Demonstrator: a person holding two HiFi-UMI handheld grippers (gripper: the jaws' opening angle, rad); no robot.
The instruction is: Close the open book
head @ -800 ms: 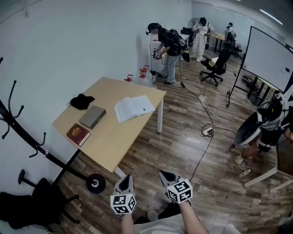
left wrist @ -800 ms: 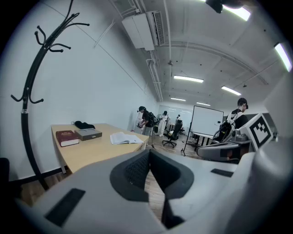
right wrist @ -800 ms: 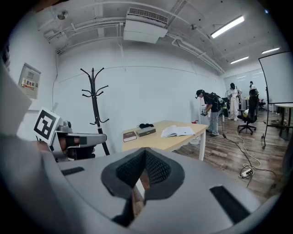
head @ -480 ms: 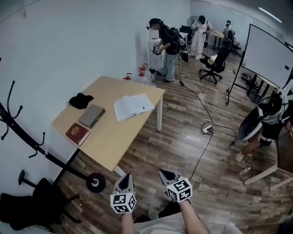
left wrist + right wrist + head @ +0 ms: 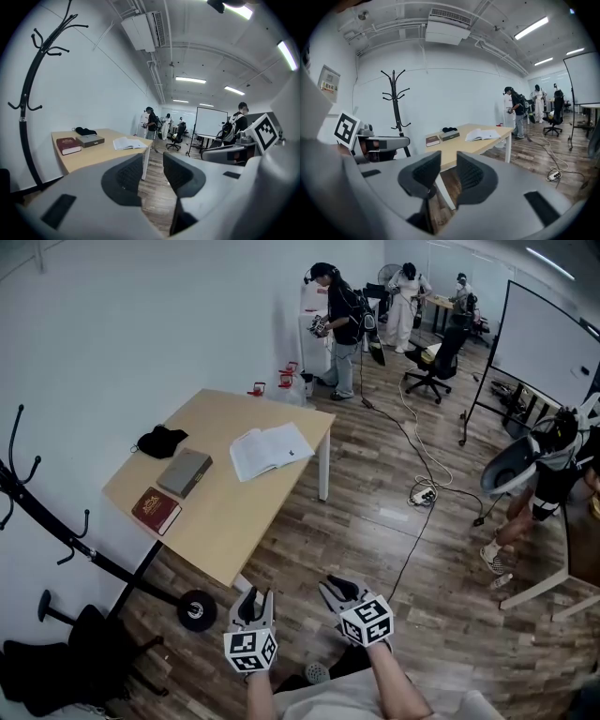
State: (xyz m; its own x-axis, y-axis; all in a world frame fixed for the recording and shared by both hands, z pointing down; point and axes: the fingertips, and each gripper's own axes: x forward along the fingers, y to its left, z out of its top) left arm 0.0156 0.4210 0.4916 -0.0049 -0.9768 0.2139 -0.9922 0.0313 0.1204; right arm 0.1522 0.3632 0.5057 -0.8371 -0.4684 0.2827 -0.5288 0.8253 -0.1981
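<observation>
A: Scene entry. We stand well short of the light wooden rectangular table with white legs. Where is our target?

B: The open white-paged book lies flat, pages up, near the table's far corner on the room side. Toward the wall lie a closed grey book, a closed dark red hardcover book and a crumpled black cloth. None touches the open one.

A: Grippers?

B: Both are low in front of us, well apart from the book. The left gripper has its jaws spread with a clear gap and nothing between them. The right gripper has its jaws nearly together with a thin slit showing, also empty.

A: So we judge the step in hand to be the approach. Closing is not begun.

B: Agreed. To do it well, we come in along the table's room side, close to the book. We then slip one jaw tip under an outer page edge and fold that half over the spine. The other gripper steadies the opposite half, so the book cannot slide off the edge.
</observation>
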